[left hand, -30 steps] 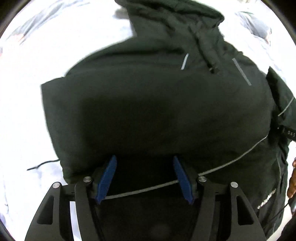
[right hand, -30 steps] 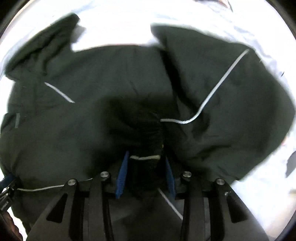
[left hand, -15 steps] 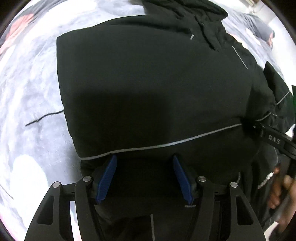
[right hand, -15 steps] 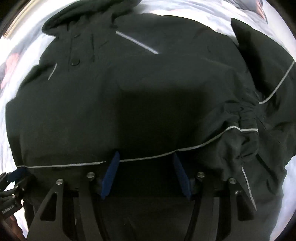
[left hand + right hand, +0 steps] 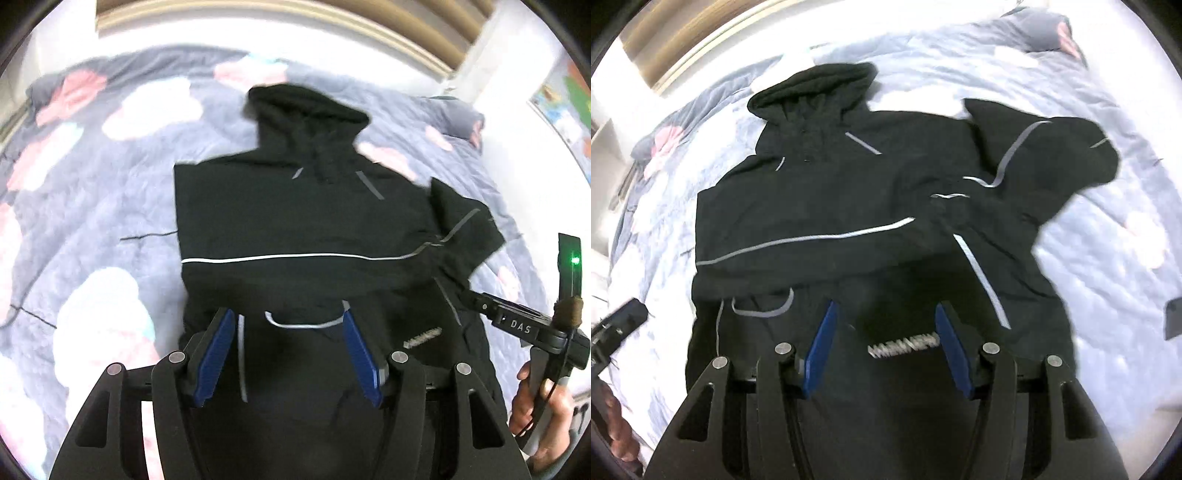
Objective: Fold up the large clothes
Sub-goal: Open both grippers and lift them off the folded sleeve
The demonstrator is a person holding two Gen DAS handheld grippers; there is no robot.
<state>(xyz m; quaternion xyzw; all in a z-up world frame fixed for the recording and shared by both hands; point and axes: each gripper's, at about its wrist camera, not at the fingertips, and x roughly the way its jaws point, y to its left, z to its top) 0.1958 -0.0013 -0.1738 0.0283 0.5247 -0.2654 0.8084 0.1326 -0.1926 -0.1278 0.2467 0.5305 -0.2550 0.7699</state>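
Both fisheye views bend strongly at the rims, where a dark vignette closes in. Bright light blows out the pale grey floral quilted bedspread point(image 5: 1089, 258) to near white along the top and right, while the black hooded jacket with grey reflective stripes point(image 5: 303, 214) shows little detail. Its edges are slightly blurred, as is the bedspread.

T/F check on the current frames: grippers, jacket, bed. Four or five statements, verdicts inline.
1. Both grippers are open. True: left gripper and right gripper each show spread blue pads with nothing between them.
2. The black jacket lies on a wooden table. False: it lies on a floral bedspread.
3. The hood points away from the grippers. True.
4. The jacket is plain red. False: black with grey reflective stripes.
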